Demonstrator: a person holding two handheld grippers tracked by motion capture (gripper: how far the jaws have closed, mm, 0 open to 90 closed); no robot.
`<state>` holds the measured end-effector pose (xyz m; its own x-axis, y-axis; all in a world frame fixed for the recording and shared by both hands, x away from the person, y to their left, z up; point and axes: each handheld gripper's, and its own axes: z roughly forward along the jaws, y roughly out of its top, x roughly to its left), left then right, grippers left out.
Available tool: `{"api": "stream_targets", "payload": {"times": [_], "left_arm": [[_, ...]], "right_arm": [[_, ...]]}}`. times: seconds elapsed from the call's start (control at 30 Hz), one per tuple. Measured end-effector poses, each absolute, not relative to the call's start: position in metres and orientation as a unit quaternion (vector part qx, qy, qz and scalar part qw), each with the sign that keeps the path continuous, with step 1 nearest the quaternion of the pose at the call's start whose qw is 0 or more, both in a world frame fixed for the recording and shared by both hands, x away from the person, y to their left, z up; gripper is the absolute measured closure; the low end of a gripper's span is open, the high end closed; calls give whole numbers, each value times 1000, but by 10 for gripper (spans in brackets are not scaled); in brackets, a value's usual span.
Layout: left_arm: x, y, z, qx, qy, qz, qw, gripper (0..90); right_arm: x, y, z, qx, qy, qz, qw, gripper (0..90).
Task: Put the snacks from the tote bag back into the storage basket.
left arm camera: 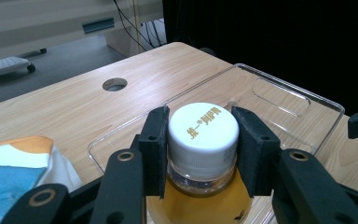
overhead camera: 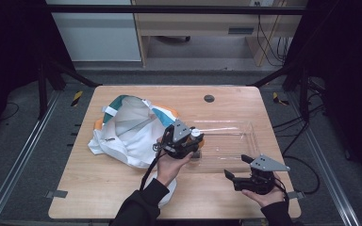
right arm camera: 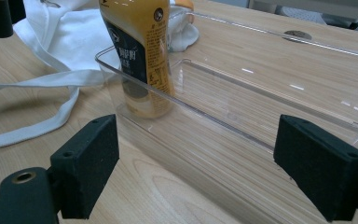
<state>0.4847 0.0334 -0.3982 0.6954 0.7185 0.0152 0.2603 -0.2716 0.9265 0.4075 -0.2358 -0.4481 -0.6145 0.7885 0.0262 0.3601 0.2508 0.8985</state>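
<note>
A bottle of yellow drink with a white cap (left arm camera: pixel 203 135) stands upright in the left end of a clear plastic tray (overhead camera: pixel 245 146). My left gripper (left arm camera: pixel 200 149) is shut on the bottle's cap, its pads (left arm camera: pixel 154 149) pressed on both sides. In the high view the left gripper (overhead camera: pixel 188 141) sits at the tray's left end with the cap (overhead camera: pixel 196 133) showing. The right gripper view shows the bottle (right arm camera: pixel 140 51) inside the tray's wall (right arm camera: pixel 223 135). My right gripper (overhead camera: pixel 235 167) hovers just in front of the tray, jaws wide open and holding nothing.
A white cloth bag with teal and orange trim (overhead camera: pixel 127 129) lies crumpled left of the tray; its straps (right arm camera: pixel 37 121) trail across the wood. A round cable hole (overhead camera: pixel 209 98) sits near the table's far edge. Bare wood lies along the near edge.
</note>
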Motion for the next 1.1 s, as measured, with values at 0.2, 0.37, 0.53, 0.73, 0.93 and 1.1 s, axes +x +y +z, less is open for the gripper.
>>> {"api": "stream_targets", "payload": {"times": [0.2, 0.37, 0.53, 0.73, 0.93, 1.1], "left_arm": [[485, 34, -398, 764, 322, 223, 512, 583], [484, 34, -397, 764, 317, 222, 517, 523], [481, 39, -392, 768, 312, 225, 512, 444], [475, 53, -386, 781, 301, 220, 501, 408], [468, 73, -383, 789, 296, 220, 491, 386], [462, 93, -381, 790, 299, 219, 489, 368]], "right_arm": [[408, -236, -448, 378, 759, 481, 223, 143], [408, -236, -448, 378, 759, 481, 223, 143], [408, -236, -449, 381, 758, 480, 222, 143], [408, -237, -449, 385, 756, 480, 222, 143], [408, -237, -450, 388, 755, 478, 224, 141], [408, -238, -450, 391, 755, 477, 225, 139]]}}
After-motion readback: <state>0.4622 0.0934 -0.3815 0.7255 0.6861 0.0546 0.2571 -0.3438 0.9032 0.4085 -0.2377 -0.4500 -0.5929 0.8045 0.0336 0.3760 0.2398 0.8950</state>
